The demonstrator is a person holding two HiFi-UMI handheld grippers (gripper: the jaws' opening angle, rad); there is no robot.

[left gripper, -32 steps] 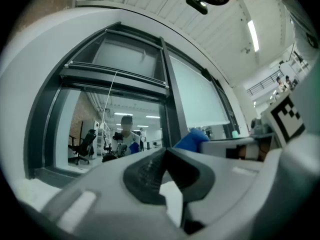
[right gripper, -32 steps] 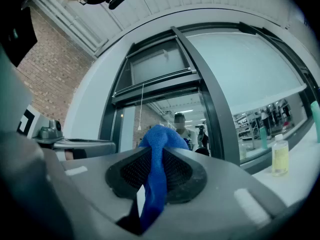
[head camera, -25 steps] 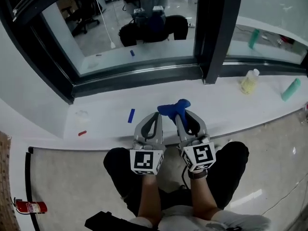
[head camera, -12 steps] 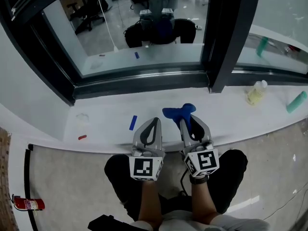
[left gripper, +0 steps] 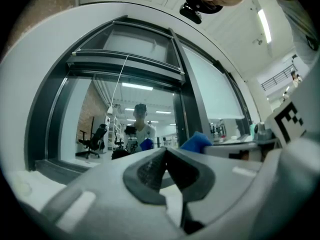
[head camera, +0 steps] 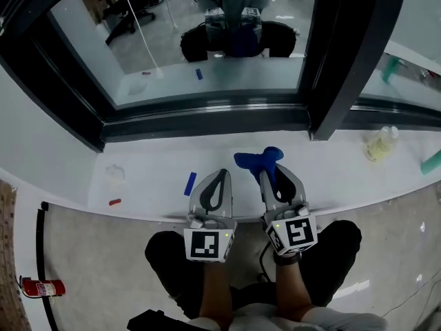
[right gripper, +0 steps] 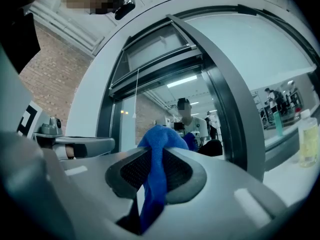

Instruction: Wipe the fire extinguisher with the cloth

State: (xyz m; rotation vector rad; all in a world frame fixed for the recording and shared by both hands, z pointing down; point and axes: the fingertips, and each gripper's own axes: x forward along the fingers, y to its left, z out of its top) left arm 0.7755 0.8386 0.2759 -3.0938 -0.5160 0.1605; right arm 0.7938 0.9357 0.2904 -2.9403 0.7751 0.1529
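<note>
Fire extinguisher [head camera: 43, 287]: I see it lying on the floor at lower left, well apart from both grippers.
Left gripper [head camera: 220, 178]: jaws closed together, empty.
Right gripper [head camera: 270, 175]: I have it clamped on the blue cloth [head camera: 256, 160], over the white sill [head camera: 138, 178].

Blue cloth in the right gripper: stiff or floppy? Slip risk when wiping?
Probably floppy: the blue cloth bunches beyond the right gripper tips and hangs limp between its shut jaws. Likely light: a small pinch carries it. Only a narrow fold looks pinched, so it may pull out under friction.
</note>
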